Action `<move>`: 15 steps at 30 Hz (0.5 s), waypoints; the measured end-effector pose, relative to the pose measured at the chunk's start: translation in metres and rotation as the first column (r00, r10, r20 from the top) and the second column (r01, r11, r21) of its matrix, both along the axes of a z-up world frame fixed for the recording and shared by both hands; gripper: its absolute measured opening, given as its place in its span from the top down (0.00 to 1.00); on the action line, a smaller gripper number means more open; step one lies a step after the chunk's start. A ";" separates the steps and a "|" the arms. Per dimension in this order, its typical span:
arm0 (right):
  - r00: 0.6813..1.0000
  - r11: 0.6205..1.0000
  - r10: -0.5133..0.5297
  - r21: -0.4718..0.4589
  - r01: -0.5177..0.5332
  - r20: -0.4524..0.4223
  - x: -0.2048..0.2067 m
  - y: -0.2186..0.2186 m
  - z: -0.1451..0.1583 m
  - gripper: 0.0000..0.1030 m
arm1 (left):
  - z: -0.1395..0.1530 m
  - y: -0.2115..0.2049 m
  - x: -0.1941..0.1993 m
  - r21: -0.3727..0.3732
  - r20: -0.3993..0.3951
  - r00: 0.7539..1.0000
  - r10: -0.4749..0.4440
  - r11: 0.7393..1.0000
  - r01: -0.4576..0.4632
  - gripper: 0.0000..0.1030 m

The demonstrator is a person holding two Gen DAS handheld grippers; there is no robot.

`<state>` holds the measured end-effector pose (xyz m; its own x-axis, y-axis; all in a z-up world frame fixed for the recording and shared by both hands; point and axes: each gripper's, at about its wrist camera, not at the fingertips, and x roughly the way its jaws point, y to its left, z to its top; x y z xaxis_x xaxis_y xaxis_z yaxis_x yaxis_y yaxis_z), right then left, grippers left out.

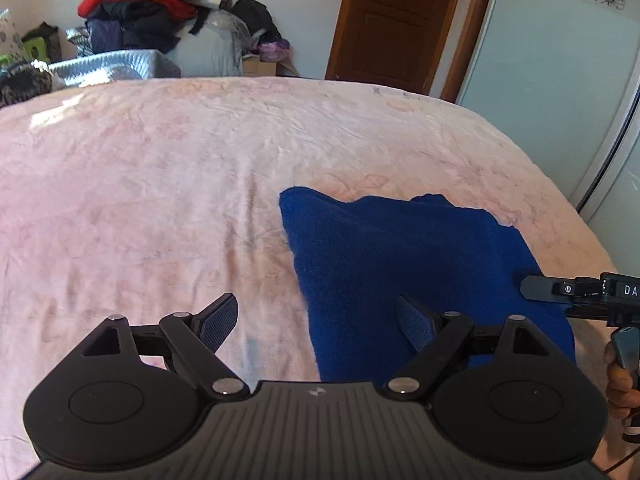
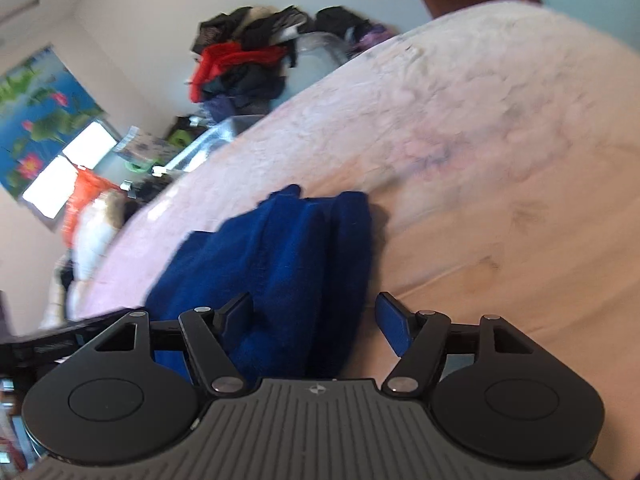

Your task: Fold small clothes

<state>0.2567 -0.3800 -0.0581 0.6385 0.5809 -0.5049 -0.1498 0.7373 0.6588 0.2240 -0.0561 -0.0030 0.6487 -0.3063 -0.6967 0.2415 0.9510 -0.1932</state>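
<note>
A dark blue knitted garment [image 1: 400, 264] lies folded on the pink bedspread [image 1: 160, 184], at the right of the left wrist view. My left gripper [image 1: 316, 316] hovers open over the garment's left edge, its right finger above the cloth and its left finger above bare bedspread. In the tilted, blurred right wrist view the blue garment [image 2: 288, 248] lies bunched in ridges. My right gripper [image 2: 316, 312] stands open low over its near end, with cloth between the jaws but the pads not pressing on it. One of its fingers [image 1: 540, 289] reaches in over the garment's right edge, held by a hand [image 1: 620, 384].
Beyond the bed's far edge stands a heap of red and dark clothes [image 1: 140, 12] on grey bins. A brown door [image 1: 400, 20] and a pale sliding wardrobe door [image 1: 560, 80] rise at the right. The bedspread runs wide to the left of the garment.
</note>
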 end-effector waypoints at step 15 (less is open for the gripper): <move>0.998 0.998 0.059 0.017 -0.059 0.030 0.058 0.033 -0.008 0.72 | -0.023 -0.002 0.061 -0.236 -0.130 0.991 -0.011 0.972 -0.020 0.68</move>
<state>0.3143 -0.3465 -0.0659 0.6174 0.6269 -0.4752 -0.2123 0.7145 0.6667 0.2854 -0.0586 -0.0264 0.5596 -0.4692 -0.6832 0.1951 0.8757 -0.4416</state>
